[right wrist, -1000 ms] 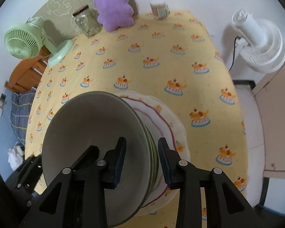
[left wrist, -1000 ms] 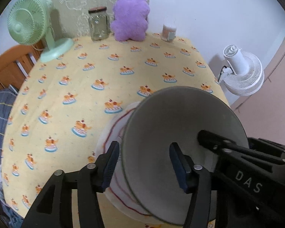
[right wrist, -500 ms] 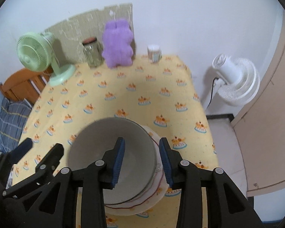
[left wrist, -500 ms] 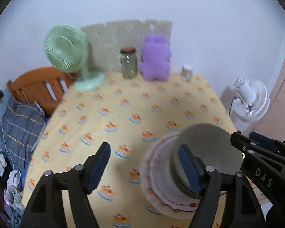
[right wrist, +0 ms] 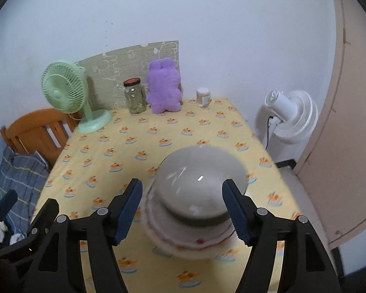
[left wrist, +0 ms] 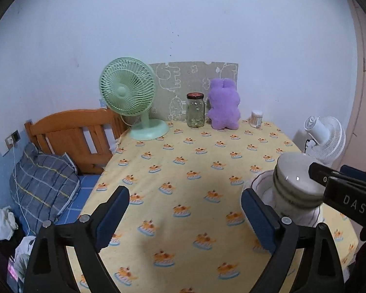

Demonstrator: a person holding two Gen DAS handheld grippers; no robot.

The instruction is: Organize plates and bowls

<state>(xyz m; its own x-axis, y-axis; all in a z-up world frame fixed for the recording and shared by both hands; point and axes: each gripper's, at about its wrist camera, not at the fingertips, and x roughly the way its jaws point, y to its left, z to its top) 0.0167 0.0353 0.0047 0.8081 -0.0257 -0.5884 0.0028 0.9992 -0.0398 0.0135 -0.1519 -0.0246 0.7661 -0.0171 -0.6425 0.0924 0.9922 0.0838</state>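
At the bottom of the left wrist view, the left gripper (left wrist: 185, 217) had its blue-padded fingers (left wrist: 112, 216) spread wide and still opening, with only bare cloth between them; a second earlier they had straddled the rim of the grey bowl. In the right wrist view the right gripper (right wrist: 185, 212) also stood with fingers (right wrist: 129, 210) apart and opening. The stack sat beyond and between them, but the pads did not press on it, whereas a second before they had been nearly closed at the bowl's rim. Both cameras had pulled back and tilted up, so more wall and room showed than before.

The grey bowls (right wrist: 200, 183) sat nested on the white plates with a red wavy rim (right wrist: 190, 239), on the yellow-clothed surface (left wrist: 183, 171). That stack lay at lower centre of the right wrist view and at the right edge of the left wrist view, partly hidden by the right gripper's black body.

Farther back, along the wall, stood a green fan (left wrist: 131, 97), a glass jar (left wrist: 195, 109), a purple plush toy (left wrist: 223, 105) and a small container (left wrist: 257, 119). A white fan (right wrist: 290, 114) stood beyond the surface at right, a wooden bed (left wrist: 73, 134) at left.
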